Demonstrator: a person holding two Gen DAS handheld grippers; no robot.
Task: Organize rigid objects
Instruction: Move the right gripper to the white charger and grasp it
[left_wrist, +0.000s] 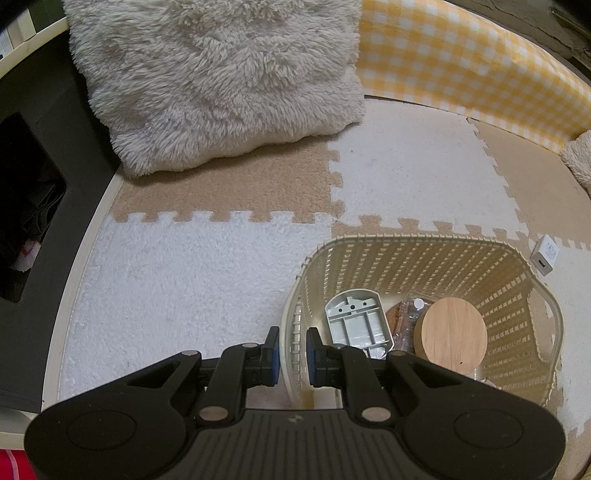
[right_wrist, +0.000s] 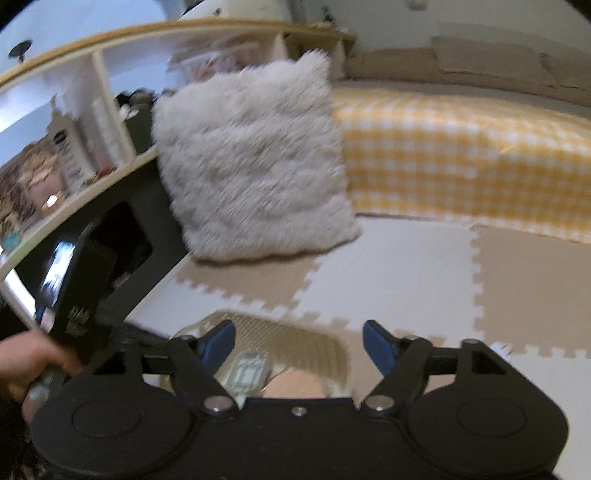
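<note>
Left fingers (left_wrist: 274, 350) pinching basket (left_wrist: 424, 245) rim, right fingers (right_wrist: 376, 341) spread; inside, wooden disc (left_wrist: 454, 332), grey plastic part (left_wrist: 356, 325)

Cream lattice basket (left_wrist: 406, 254), pale wood-grain disc (left_wrist: 452, 332), yellow-white gingham cover (left_wrist: 461, 62).

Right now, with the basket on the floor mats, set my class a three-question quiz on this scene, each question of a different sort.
1. True or false: the left tool is clamped on the near wall of the basket.
2. Which lies in the basket? A) a wooden disc B) a fluffy cushion C) a drinks can
3. Fill in: the small white charger lies ____ the basket, on the mat.

Key
1. True: its pads pinch the wall from both sides.
2. A: the wooden disc rests beside a grey plastic piece; the fluffy cushion stands behind on the floor.
3. Outside. The right tool stands open with nothing between its fingers.
</note>
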